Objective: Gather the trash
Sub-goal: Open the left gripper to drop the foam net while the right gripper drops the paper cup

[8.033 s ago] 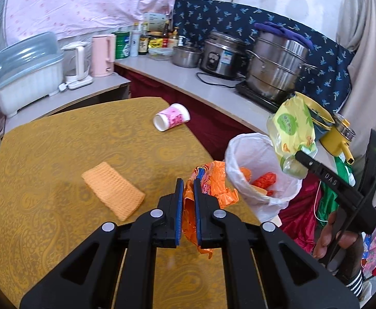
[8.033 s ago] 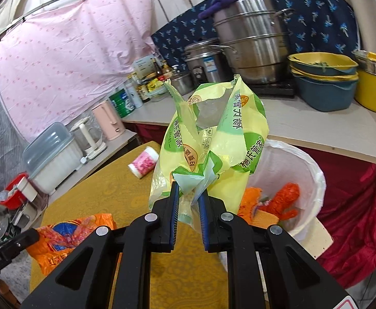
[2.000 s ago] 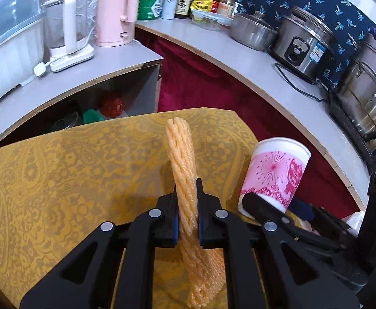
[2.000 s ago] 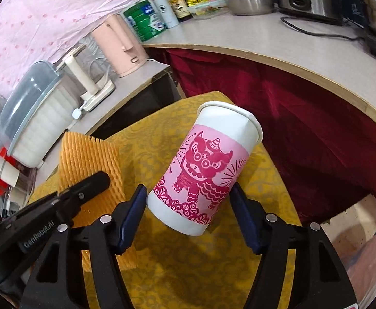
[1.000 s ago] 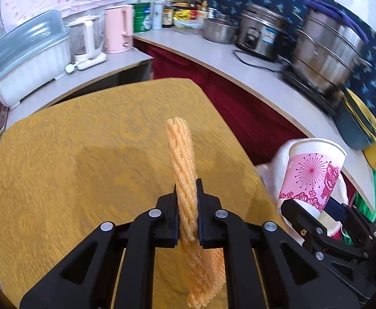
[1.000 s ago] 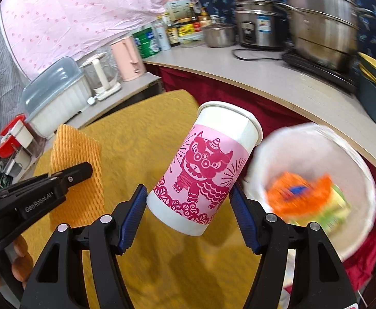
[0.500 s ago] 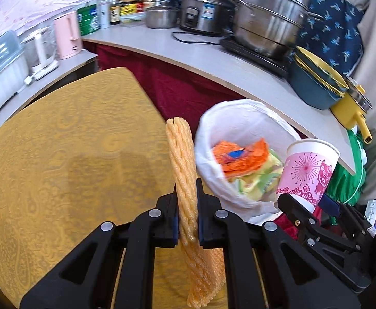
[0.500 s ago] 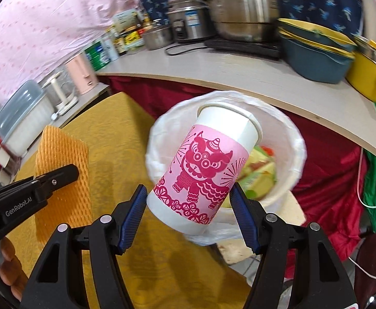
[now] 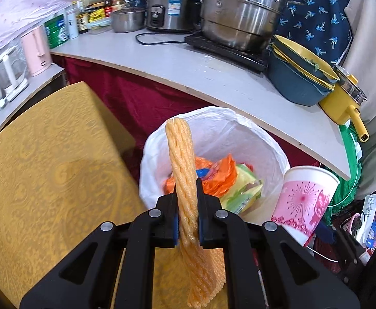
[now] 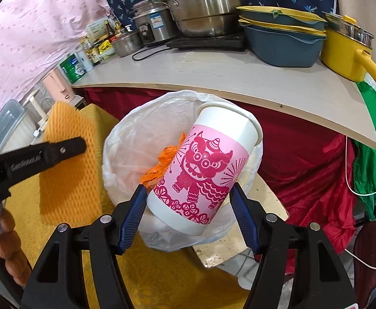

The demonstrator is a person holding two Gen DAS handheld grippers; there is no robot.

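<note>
Left claw [image 9: 187, 215] pinches orange foam net [image 9: 185, 180] edge-on, net upright over near rim of white-lined trash bin [image 9: 255, 131]. Right claw [image 10: 188, 206] clamps pink-printed paper cup [image 10: 203, 170] by lower body, mouth tilted up and away, cup above bin opening. Bin holds orange wrapper [image 9: 218, 177] and yellow-green bag [image 9: 244, 193]. Bin stands between yellow table [image 9: 46, 154] and kitchen counter [image 9: 213, 74].

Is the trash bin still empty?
No, the white-lined trash bin already holds an orange wrapper and a yellow-green bag.
</note>
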